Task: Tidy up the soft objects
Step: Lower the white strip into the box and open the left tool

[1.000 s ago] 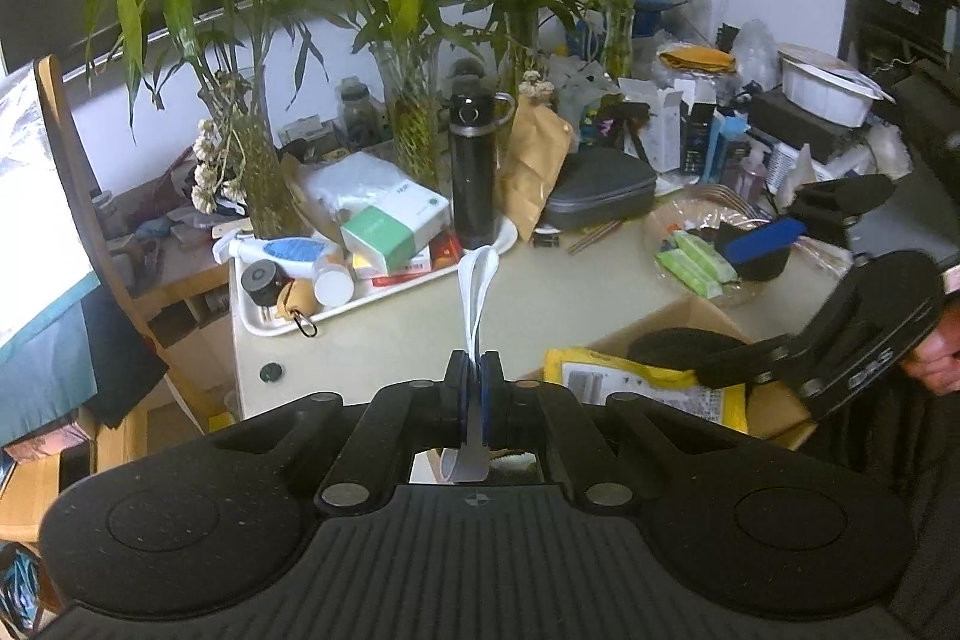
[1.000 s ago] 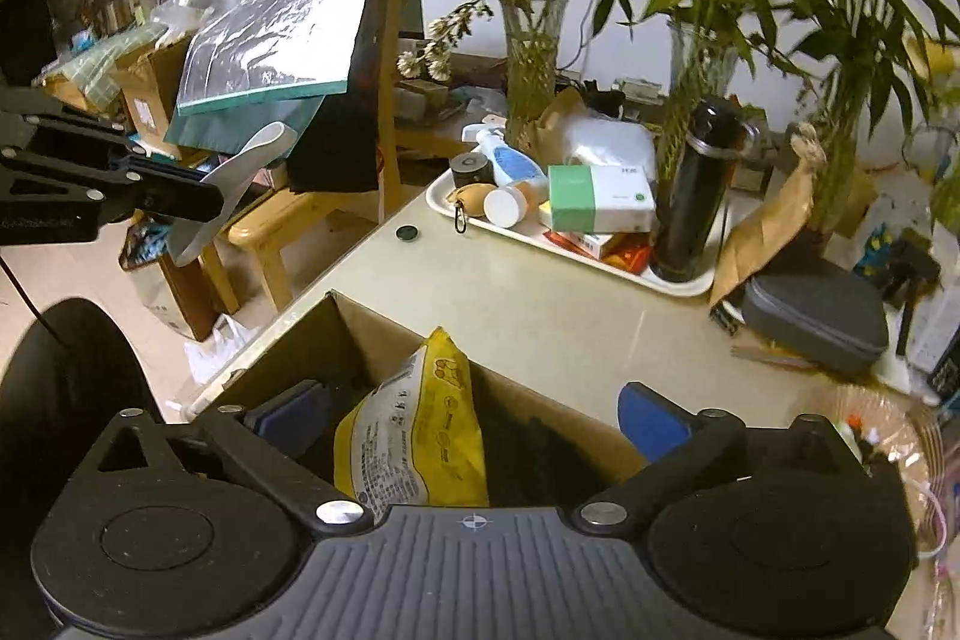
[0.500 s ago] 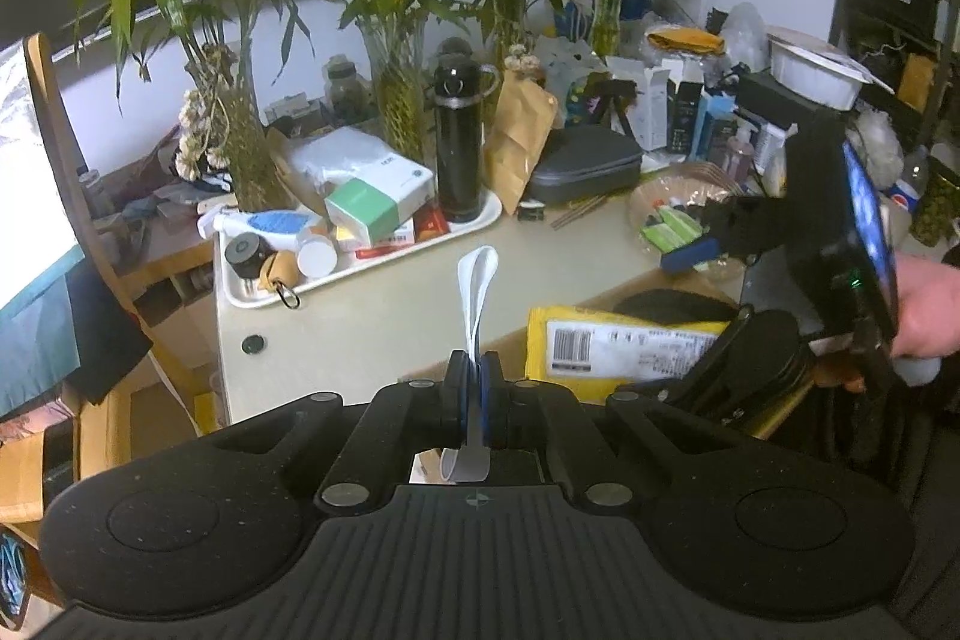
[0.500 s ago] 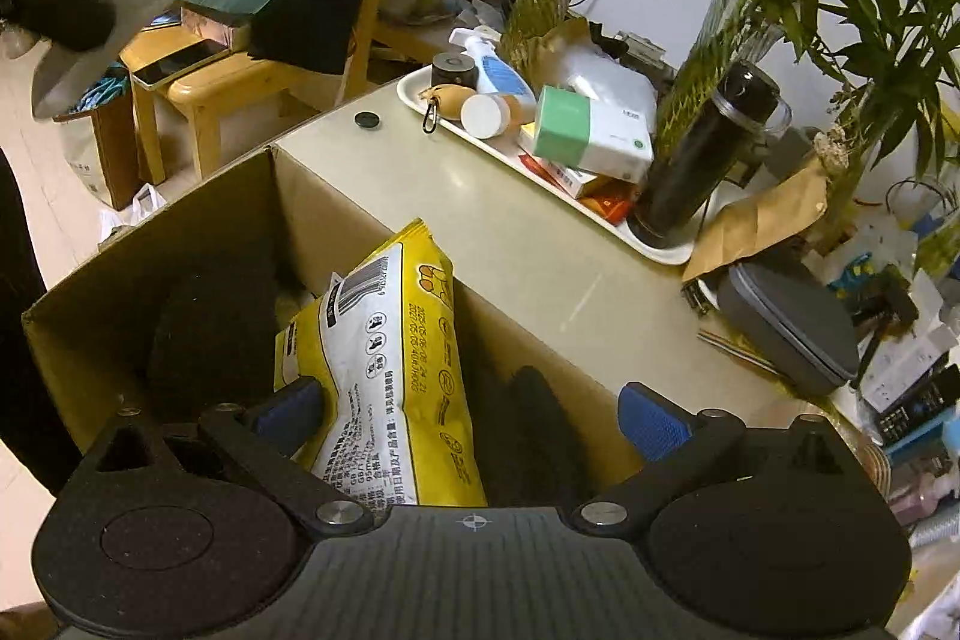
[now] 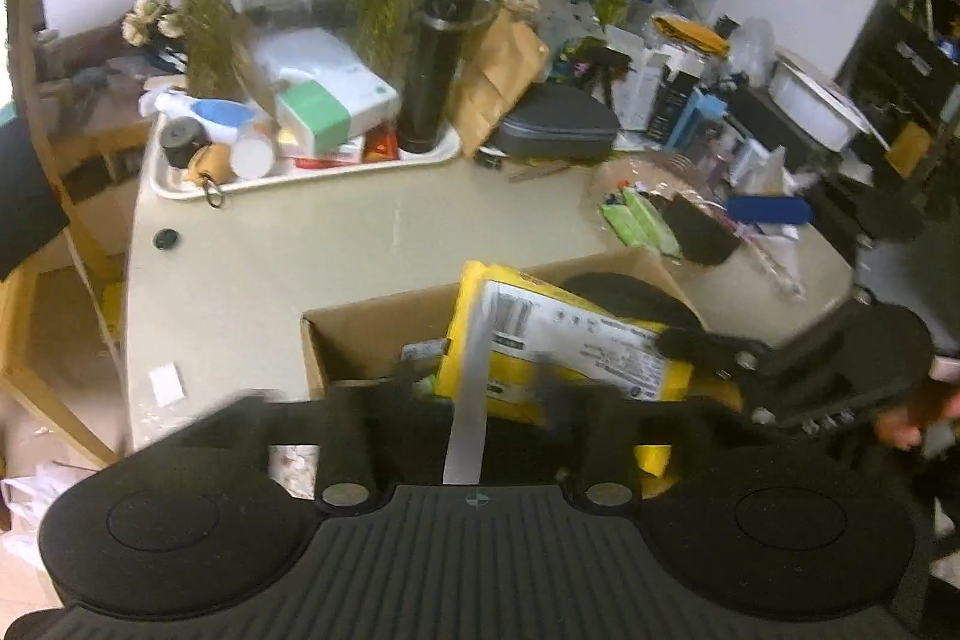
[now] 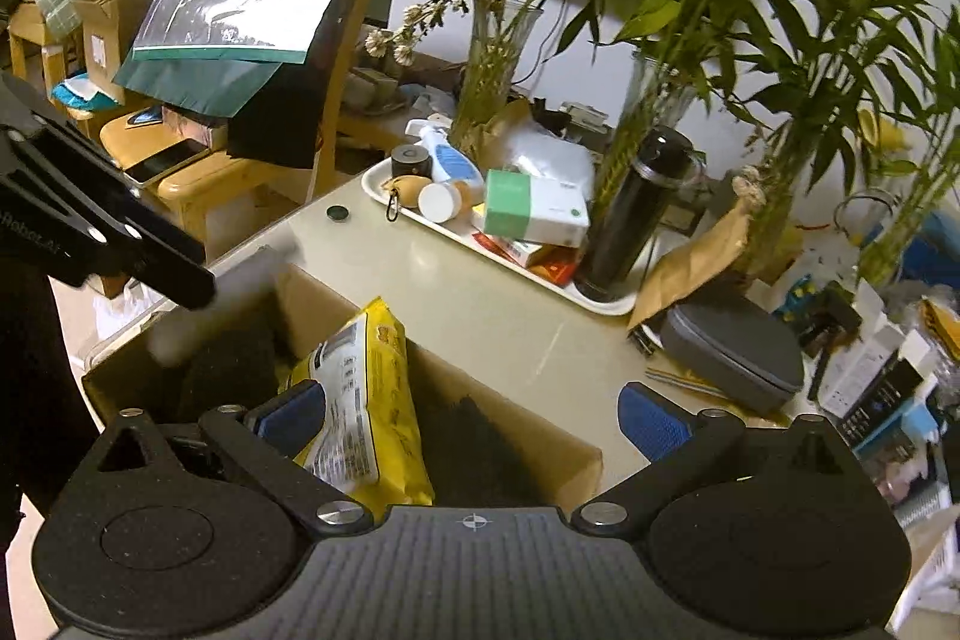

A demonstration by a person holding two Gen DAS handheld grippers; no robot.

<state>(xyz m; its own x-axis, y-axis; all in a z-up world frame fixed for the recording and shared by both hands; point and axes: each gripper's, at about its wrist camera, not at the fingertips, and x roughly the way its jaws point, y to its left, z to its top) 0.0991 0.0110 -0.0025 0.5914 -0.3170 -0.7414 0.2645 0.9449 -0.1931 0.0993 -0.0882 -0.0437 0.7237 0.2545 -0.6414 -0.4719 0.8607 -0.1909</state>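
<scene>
Looking down from the left wrist view, the left gripper [image 5: 474,394] hung over the cardboard box [image 5: 360,334]. Its jaws had just been opening, and the white strip [image 5: 471,388] stood between them with the pads off it, blurred, as if let go. The strip pointed into the box, just beside the yellow packet [image 5: 576,340]. It looked thin, light and bendy, so I think a pinch near its middle would hold it best.

From the right wrist view, the right gripper [image 6: 474,424] was wide open above the same box [image 6: 540,442]. The yellow packet [image 6: 366,400] stood tilted between its blue pads [image 6: 651,424], nearer the left one; I could not tell if it touched. The packet looked soft, puffy and a bit slippery. The white strip [image 6: 222,292] showed as a blur at the box's far corner, under the left gripper [image 6: 198,289].
</scene>
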